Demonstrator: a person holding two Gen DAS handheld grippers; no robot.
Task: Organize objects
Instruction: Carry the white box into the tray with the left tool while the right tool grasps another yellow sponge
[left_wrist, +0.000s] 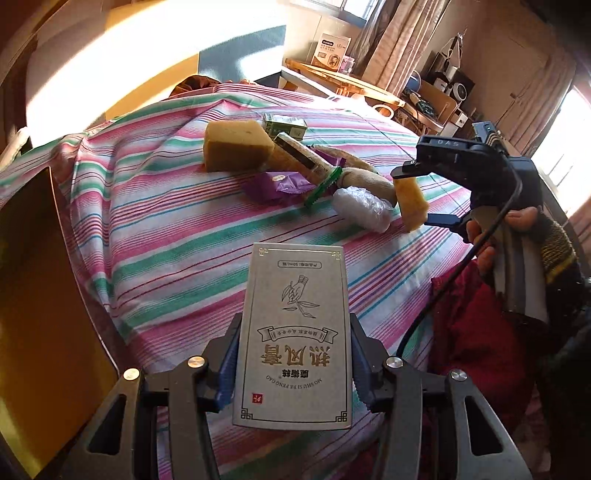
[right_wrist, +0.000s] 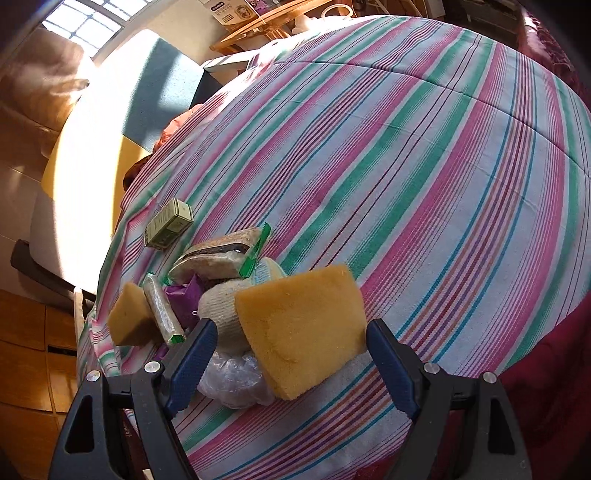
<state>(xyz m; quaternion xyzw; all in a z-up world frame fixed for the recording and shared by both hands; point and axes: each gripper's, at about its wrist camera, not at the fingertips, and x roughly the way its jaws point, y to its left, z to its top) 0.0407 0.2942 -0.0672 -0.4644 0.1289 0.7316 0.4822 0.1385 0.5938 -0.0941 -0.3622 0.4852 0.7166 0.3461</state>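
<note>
We have the grey carton (left_wrist: 293, 343) clamped in our left gripper (left_wrist: 293, 363), pads pressed on its two long edges. We judge it light and stiff but thin-walled, so a grip across the narrow sides near one end suits it, without squeezing hard. It hangs above the striped bed cover (left_wrist: 166, 229), well apart from the pile.

Our right gripper (right_wrist: 291, 363) stands wide with a yellow sponge (right_wrist: 303, 328) between its jaws. In the left wrist view the sponge spans from one finger to the other. In the right wrist view a gap shows on one side, so we cannot tell whether it is really gripped. The sponge looks soft and very light; it will squash, so we would take it across its broad middle. It sits just above the plastic wrap (right_wrist: 234, 380) and glove (right_wrist: 221, 310) at the pile's near edge.
</note>
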